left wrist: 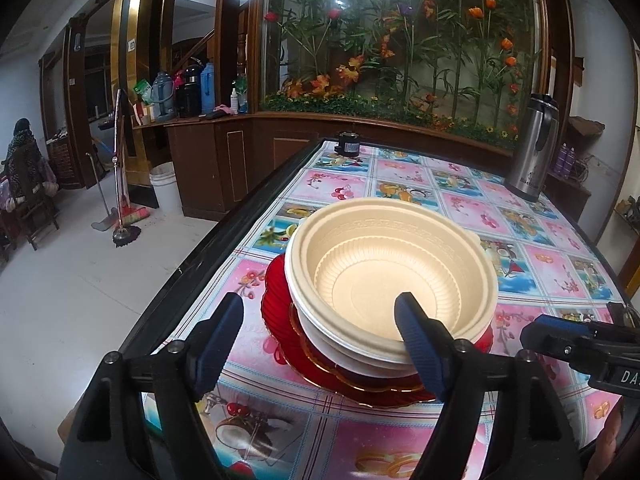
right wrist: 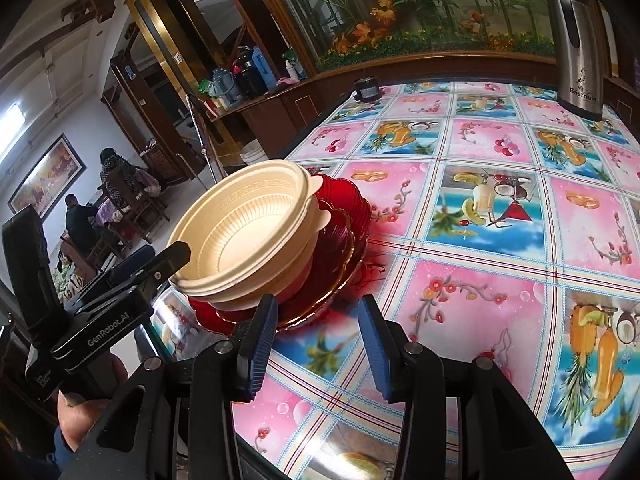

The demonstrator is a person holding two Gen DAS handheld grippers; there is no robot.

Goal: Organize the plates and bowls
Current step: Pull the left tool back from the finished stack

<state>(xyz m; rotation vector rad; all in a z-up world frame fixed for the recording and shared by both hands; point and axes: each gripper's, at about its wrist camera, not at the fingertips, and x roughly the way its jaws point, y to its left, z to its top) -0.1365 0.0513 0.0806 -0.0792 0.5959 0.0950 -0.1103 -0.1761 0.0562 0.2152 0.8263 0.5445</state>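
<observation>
Bowls [left wrist: 394, 276] sit nested in a cream stack at the centre of your left wrist view, resting on red plates [left wrist: 280, 320] that lie on the patterned surface [left wrist: 520, 208] near its left edge. Your left gripper [left wrist: 320, 332] has its fingers wide apart: one pad reaches inside the top bowl, the other stands outside over the plates, and neither presses the rim. Your right gripper [right wrist: 316, 340] hangs low in its own view, fingers apart and empty, just beside the plates' near edge.

Judging by this, the stacking step looks finished and you are letting go. Next you would draw the left gripper back without catching the rim, then check that the stack sits square.

How many bowls are nested is hard to count; only rims show. The plates are mostly covered by the bowls. A steel flask [left wrist: 534, 148] stands well apart at upper right, and a small dark object [left wrist: 347, 142] at the far edge is too small to identify.
</observation>
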